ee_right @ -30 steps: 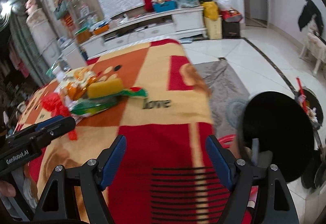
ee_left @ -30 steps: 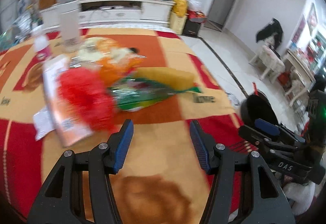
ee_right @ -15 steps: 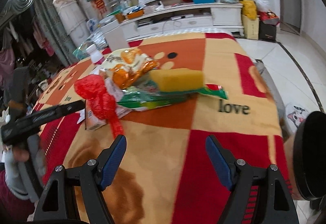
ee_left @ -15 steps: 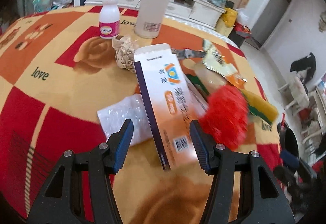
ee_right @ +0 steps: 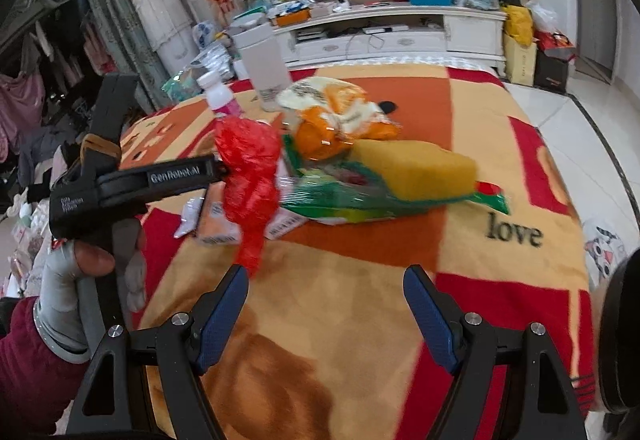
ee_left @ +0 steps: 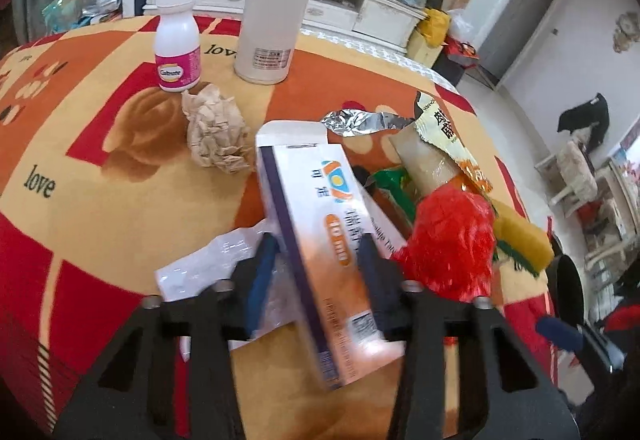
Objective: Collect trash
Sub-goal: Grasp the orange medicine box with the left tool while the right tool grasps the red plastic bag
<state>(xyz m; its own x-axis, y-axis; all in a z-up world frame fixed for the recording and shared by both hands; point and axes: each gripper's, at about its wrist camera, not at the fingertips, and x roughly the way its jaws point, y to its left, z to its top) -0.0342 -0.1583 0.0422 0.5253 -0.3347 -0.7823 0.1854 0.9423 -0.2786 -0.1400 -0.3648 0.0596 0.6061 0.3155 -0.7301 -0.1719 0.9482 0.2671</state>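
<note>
Trash lies in a heap on the patterned blanket (ee_left: 100, 208). My left gripper (ee_left: 316, 272) is open, its jaws on either side of a white and orange carton (ee_left: 320, 208) that lies flat. A clear plastic wrapper (ee_left: 216, 264) lies under its left finger. A red plastic bag (ee_left: 452, 244) sits just right of the carton. A crumpled brown paper ball (ee_left: 216, 136), foil and snack wrappers (ee_left: 436, 144) and a yellow sponge (ee_left: 520, 236) lie beyond. My right gripper (ee_right: 326, 304) is open and empty over bare blanket, short of the red bag (ee_right: 250, 176), green wrapper (ee_right: 360, 196) and sponge (ee_right: 416, 168).
A white flask (ee_left: 276, 12) and a white pill bottle with a pink label (ee_left: 176, 40) stand upright at the far side. A black round bin (ee_right: 624, 340) is at the right edge, beside the blanket. A white TV cabinet (ee_right: 400, 36) stands behind.
My left gripper has moved forward onto the carton, which now sits between its jaws. My right gripper has swung left and closer to the heap.
</note>
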